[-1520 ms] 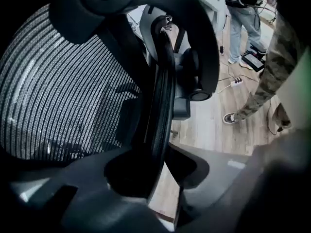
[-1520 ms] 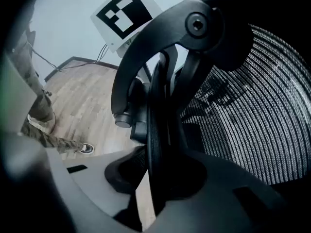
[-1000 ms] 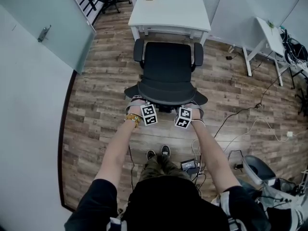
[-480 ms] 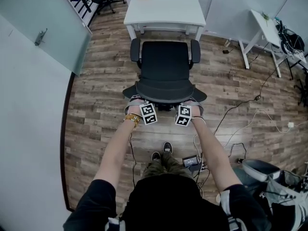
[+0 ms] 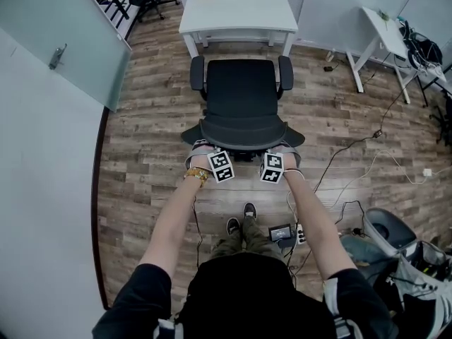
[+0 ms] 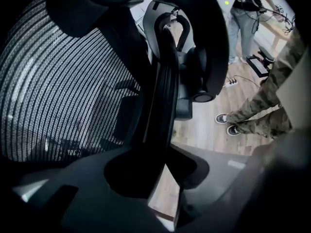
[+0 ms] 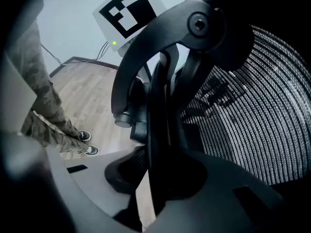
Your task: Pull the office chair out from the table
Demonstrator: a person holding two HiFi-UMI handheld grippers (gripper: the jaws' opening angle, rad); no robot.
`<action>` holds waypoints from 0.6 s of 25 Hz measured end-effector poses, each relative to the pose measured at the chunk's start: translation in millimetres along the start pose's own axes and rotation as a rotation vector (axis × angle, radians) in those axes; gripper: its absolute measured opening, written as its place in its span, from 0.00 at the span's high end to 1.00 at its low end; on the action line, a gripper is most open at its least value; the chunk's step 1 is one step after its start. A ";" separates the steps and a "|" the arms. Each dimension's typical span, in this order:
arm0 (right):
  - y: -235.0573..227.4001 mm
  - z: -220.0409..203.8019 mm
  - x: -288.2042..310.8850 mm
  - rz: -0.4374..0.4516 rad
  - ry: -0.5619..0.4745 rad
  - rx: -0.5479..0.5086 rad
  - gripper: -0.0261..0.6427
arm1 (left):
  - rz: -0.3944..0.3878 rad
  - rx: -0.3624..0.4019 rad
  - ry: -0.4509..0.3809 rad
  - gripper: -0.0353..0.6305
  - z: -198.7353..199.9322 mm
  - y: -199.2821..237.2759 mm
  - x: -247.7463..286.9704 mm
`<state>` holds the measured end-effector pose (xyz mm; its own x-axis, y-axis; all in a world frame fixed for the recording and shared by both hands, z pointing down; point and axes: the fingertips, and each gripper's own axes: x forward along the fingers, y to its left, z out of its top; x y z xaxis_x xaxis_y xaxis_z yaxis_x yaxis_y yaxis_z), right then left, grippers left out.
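One office chair (image 5: 241, 94) just off the white table's (image 5: 240, 9) front edge. Two grippers on it: left gripper (image 5: 202, 149) and right gripper (image 5: 284, 150), both clamped onto the backrest (image 5: 242, 133) rim.

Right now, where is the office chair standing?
In the head view, the office chair stands in the middle, on the wood floor directly in front of the white table, its backrest turned away from the table.

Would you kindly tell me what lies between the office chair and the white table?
Only a strip of bare wood floor separates the office chair from the white table, as the head view shows.
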<state>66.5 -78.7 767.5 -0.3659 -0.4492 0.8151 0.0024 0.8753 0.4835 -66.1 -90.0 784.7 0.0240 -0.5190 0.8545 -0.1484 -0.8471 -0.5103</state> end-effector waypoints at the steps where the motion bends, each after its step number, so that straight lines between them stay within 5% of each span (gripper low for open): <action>1: 2.7 2.3 -1.7 0.004 -0.002 0.003 0.84 | -0.001 0.001 -0.001 0.76 -0.9 -2.1 -1.3; 15: 24.2 4.5 -14.1 0.007 0.012 0.018 0.84 | 0.008 0.006 -0.005 0.76 -1.0 -22.9 -13.8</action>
<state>67.5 -50.4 766.4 -0.3549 -0.4449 0.8222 -0.0122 0.8816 0.4718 -64.1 -63.4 784.8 0.0278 -0.5264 0.8498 -0.1426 -0.8435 -0.5179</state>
